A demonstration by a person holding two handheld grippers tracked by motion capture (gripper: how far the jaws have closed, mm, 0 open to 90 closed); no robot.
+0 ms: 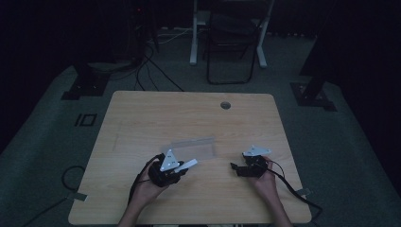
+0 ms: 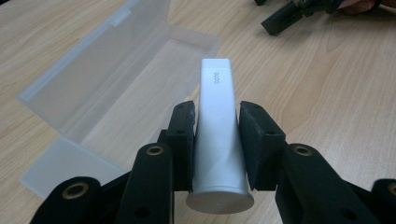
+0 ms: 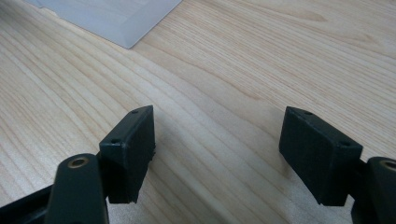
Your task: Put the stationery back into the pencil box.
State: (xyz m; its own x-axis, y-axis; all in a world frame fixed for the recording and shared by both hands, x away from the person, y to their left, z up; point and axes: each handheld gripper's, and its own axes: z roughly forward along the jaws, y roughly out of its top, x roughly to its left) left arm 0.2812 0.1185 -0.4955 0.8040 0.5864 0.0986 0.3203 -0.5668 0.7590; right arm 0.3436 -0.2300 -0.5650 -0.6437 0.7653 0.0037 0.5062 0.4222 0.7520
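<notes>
L gripper is clamped on a tube w/ both pads against its sides, flat crimped end pointing away toward the open case, cap end nearest the camera. In the high view the tube pokes out of the L gripper toward 2 o'clock, w/ the case just beyond at approx 12–1 o'clock from it. Risk, as I judge it: the tube is smooth, matte silver-white and tapers from round cap to flat end, so the pads grip a wedge, and a squeeze could slide it forward out of the jaws or dent the soft wall. If it's meant for the case, the case is light, thin, frosted translucent plastic w/ a hinged lid lying open; a nudge from the tube tip could skate it across the slick wood-grain table, since nothing pins it. R gripper is spread wide, nothing between the pads, low over bare table; in the high view it sits at 3 o'clock from the L one, well apart from the case, too far to steady it. Small print on the tube is too small to be sure of.
</notes>
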